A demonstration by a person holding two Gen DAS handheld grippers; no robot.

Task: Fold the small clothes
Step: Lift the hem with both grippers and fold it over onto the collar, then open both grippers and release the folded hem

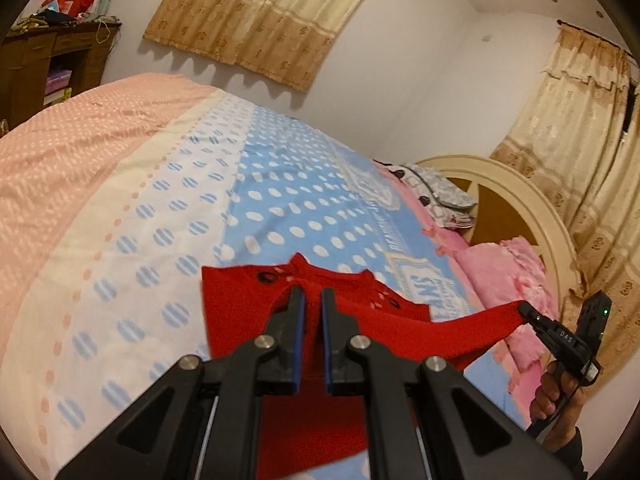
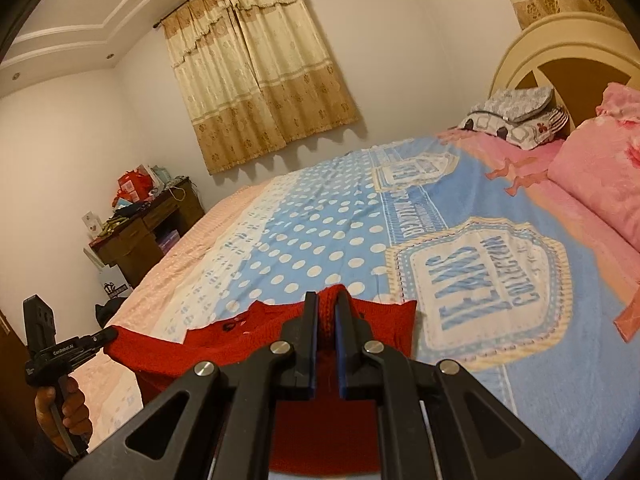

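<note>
A small red knitted garment (image 1: 240, 312) with dark buttons is held stretched above the bed. My left gripper (image 1: 312, 294) is shut on one edge of it. My right gripper (image 2: 327, 300) is shut on the opposite edge; the garment (image 2: 224, 344) hangs between them. In the left wrist view the right gripper (image 1: 526, 312) shows at the right, pinching the cloth's end. In the right wrist view the left gripper (image 2: 108, 334) shows at the lower left, pinching the other end. The lower part of the garment is hidden behind the gripper bodies.
The bed's blue polka-dot bedspread (image 2: 320, 224) lies under the garment. Pink pillows (image 2: 600, 184) and folded cloths (image 2: 516, 120) sit by the cream headboard (image 2: 560, 44). A cluttered brown desk (image 2: 144, 232) stands beyond the bed. Curtains (image 2: 256, 80) hang on the walls.
</note>
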